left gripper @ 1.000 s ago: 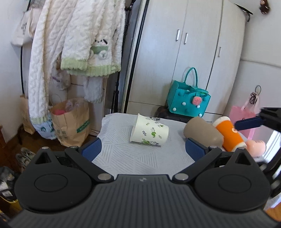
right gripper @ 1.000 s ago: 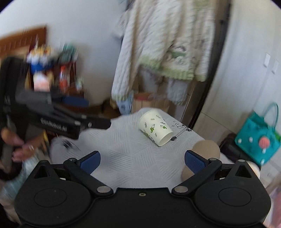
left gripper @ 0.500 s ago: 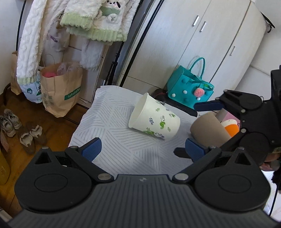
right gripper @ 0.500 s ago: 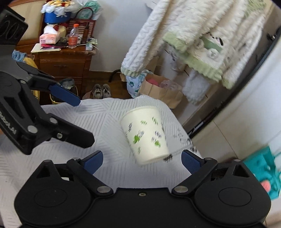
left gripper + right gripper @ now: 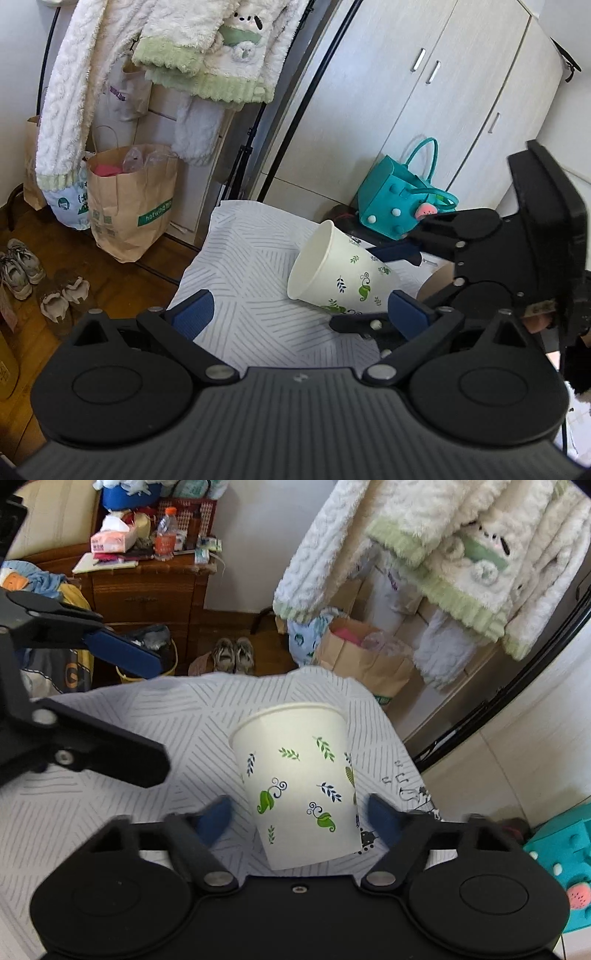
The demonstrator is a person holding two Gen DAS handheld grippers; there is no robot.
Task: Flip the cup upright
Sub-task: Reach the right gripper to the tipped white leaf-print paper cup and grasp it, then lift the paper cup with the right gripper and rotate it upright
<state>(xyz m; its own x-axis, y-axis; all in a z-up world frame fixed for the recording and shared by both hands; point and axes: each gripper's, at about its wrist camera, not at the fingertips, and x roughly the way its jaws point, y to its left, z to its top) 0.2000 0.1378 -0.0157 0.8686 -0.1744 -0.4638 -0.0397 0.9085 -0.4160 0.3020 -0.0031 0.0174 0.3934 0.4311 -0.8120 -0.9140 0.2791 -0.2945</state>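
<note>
A white paper cup [image 5: 301, 786] with green leaf prints lies on its side on the striped cloth of the small table [image 5: 110, 805]. Its base end sits between the blue pads of my right gripper [image 5: 299, 819]; the jaws stand open on either side, with a gap on the left side. In the left wrist view the cup [image 5: 341, 275] has its open mouth facing left, with the right gripper [image 5: 391, 280] around its base. My left gripper [image 5: 295, 314] is open and empty, hovering near the table's front.
A brown paper bag [image 5: 129, 206] and shoes [image 5: 22, 266] are on the floor left of the table. A teal bag [image 5: 402, 206] stands behind it by the wardrobe. A brown cup [image 5: 436, 284] lies at the right. A wooden dresser [image 5: 144, 587] is beyond.
My right gripper has moved in over the table and now straddles the cup's base. The left gripper has shifted closer and tilted down. The cup still lies on its side.
</note>
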